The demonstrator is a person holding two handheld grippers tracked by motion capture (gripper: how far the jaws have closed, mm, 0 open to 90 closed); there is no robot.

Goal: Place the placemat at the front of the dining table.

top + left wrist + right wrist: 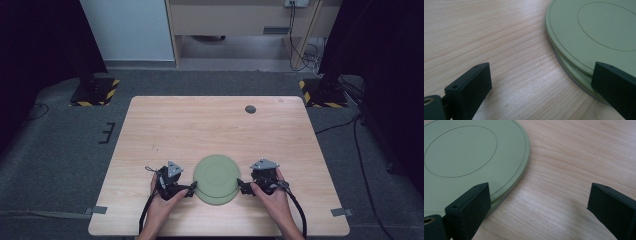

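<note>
High view: a stack of green plates (217, 179) is seen at the near middle of the table (210, 125), upside down, foot rings up. The left gripper (192, 189) is set at the stack's left edge and the right gripper (241, 185) at its right edge, one in each hand; jaw spread cannot be read from here. One small dark disc (250, 109) is set in the table near the far edge. Left gripper view: jaws are spread wide and nothing is held; one jaw sits over bare wood, the other against the rim of the plates (594, 32). Two green rims are counted, slightly offset, with a greyer edge below that may be a third plate or shadow; it cannot be told which. Right gripper view: jaws are again wide open and empty, one jaw over the plates (469, 160), the other over bare wood. A lower rim is just visible under the top one. Handling, as judged: plates look rigid, smooth and matte, probably melamine or similar, so light and not very fragile, but slippery at the rim. The rim is the only grip point; a thin overhang is offered by the offset. The top plate could be pinched at the edge and lifted, with the lower one likely to slide. Count: two plates sure, two grippers, one table.
</note>
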